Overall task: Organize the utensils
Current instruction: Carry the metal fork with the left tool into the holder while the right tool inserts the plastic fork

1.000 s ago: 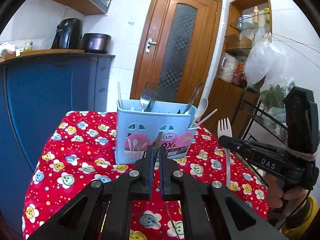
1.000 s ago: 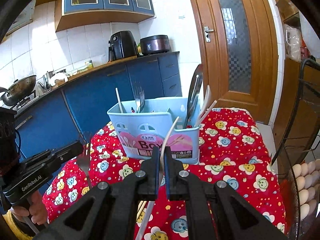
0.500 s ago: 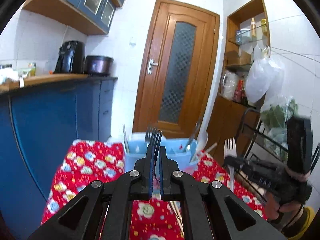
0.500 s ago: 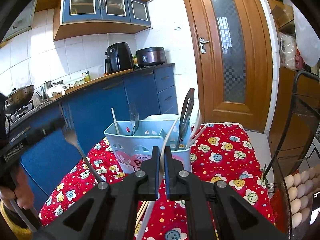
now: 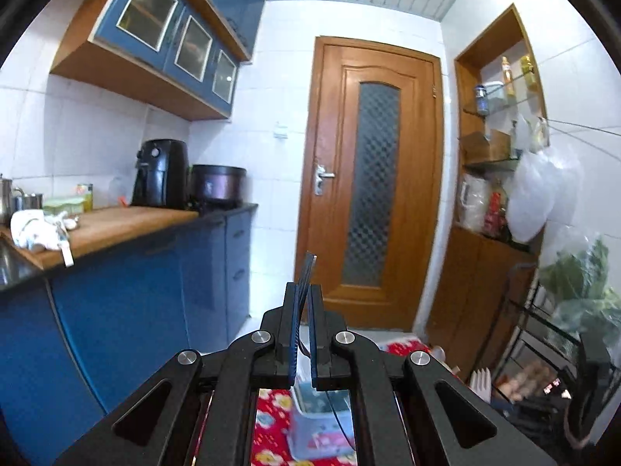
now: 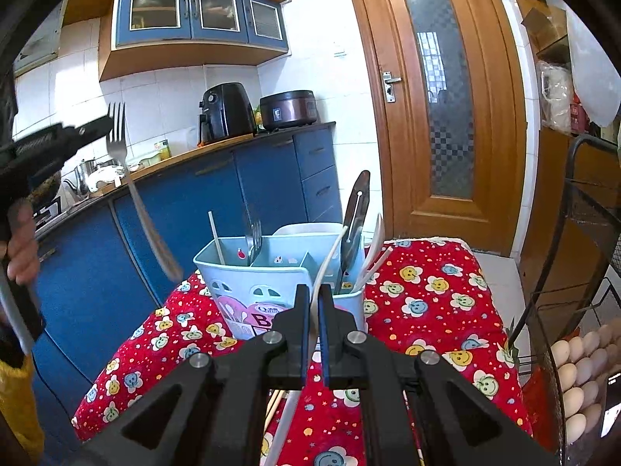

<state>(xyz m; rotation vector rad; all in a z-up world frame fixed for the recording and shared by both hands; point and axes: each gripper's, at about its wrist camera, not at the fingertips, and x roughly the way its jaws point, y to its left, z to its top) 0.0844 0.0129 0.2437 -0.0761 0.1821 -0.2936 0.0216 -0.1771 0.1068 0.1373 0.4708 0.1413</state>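
A light blue utensil caddy [image 6: 271, 283] stands on the red flowered tablecloth [image 6: 427, 310]; forks, a chopstick, a dark spatula and white spoons stick out of its compartments. My left gripper [image 5: 302, 299] is shut on a metal fork [image 6: 128, 178], raised high to the left of the caddy, tines up and handle hanging down. The caddy shows below that gripper in the left wrist view [image 5: 318, 423]. My right gripper [image 6: 314, 299] is shut on a white plastic fork [image 6: 330, 260], just in front of the caddy. The white fork's tines show in the left wrist view [image 5: 481, 382].
A blue counter [image 6: 233, 202] with an air fryer [image 6: 225, 112] and a cooker runs along the left. A wooden door [image 6: 438, 116] is behind. A black wire rack [image 6: 574, 272] with eggs [image 6: 582, 369] stands at the right. Chopsticks lie on the cloth under my right gripper.
My left gripper has lifted the metal fork up high above the table and tilted upward. My right gripper has risen a little and stays in front of the caddy.
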